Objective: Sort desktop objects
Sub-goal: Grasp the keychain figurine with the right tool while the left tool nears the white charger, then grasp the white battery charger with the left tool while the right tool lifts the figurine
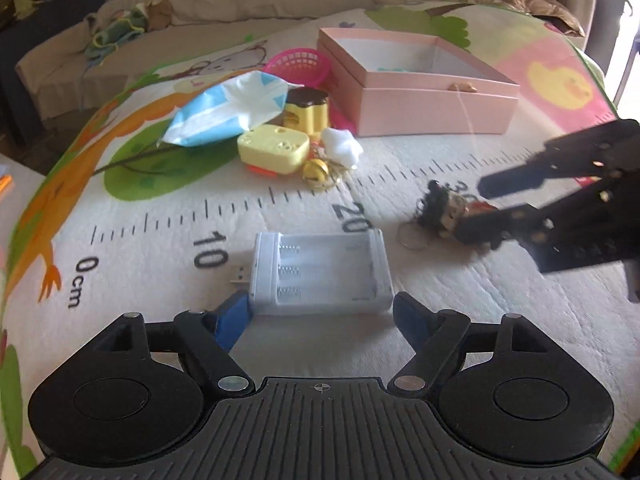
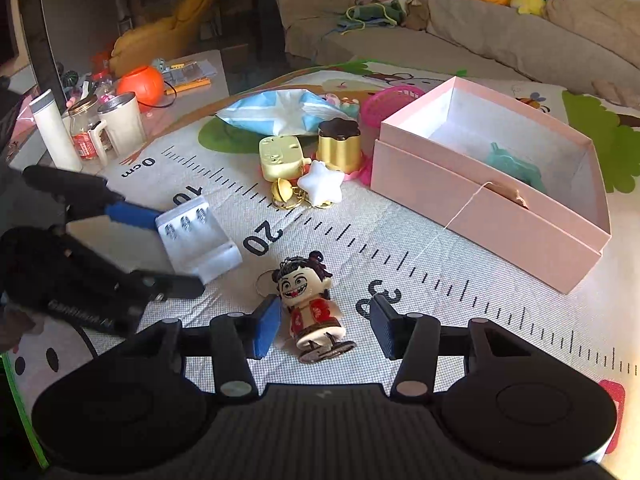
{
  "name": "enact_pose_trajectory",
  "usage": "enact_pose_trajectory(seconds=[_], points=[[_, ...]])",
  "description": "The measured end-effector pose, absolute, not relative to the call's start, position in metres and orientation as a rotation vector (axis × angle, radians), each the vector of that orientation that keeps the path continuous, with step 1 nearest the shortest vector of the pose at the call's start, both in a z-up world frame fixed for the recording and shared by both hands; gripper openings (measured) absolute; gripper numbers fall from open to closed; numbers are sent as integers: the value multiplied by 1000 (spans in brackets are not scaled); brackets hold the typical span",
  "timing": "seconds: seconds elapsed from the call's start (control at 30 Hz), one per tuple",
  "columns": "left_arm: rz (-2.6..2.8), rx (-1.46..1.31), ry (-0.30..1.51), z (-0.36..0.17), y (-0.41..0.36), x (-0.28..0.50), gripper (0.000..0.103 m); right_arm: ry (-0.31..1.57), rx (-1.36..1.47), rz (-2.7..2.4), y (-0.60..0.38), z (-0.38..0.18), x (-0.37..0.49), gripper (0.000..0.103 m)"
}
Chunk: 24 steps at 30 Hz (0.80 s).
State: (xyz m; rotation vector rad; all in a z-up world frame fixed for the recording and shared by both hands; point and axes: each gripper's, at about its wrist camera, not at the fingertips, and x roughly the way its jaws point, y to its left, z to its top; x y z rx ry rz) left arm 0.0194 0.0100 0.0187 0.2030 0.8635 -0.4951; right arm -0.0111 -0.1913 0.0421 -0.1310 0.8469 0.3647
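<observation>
The left gripper (image 1: 322,314) stands wide open around the white battery case (image 1: 320,272) on the play mat (image 1: 460,312). The right gripper (image 2: 326,326) straddles the doll keychain (image 2: 310,300), jaws open, near the pink box (image 2: 492,204).

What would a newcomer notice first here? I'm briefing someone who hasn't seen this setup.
Most striking is the grinning dark-haired figurine keychain lying on the ruler-printed play mat, between the open fingers of the right gripper. To its left, the left gripper straddles a white plastic battery case. Behind both sits an open pink cardboard box, beside a cluster of yellow and white trinkets.
</observation>
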Motion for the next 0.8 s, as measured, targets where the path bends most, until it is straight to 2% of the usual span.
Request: enact_pose_trajectory(seconds=[0.1, 0.17, 0.23, 0.27, 0.43, 0.5, 0.8], points=[[-474, 203, 864, 19, 15, 11, 93, 853, -138, 379, -182, 40, -5, 49], [-437, 200, 872, 17, 14, 16, 94, 861, -154, 383, -176, 38, -3, 49], [-416, 192, 867, 17, 7, 24, 95, 879, -167, 381, -171, 38, -4, 32], [-416, 188, 865, 16, 3, 28, 96, 895, -167, 380, -171, 38, -5, 29], [-385, 246, 821, 13, -22, 34, 96, 943, -178, 326, -184, 44, -29, 27], [-402, 250, 816, 16, -25, 30, 84, 963, -161, 301, -195, 46, -44, 27], [-554, 297, 727, 56, -41, -19, 83, 921, -44, 248, -239, 93, -100, 27]])
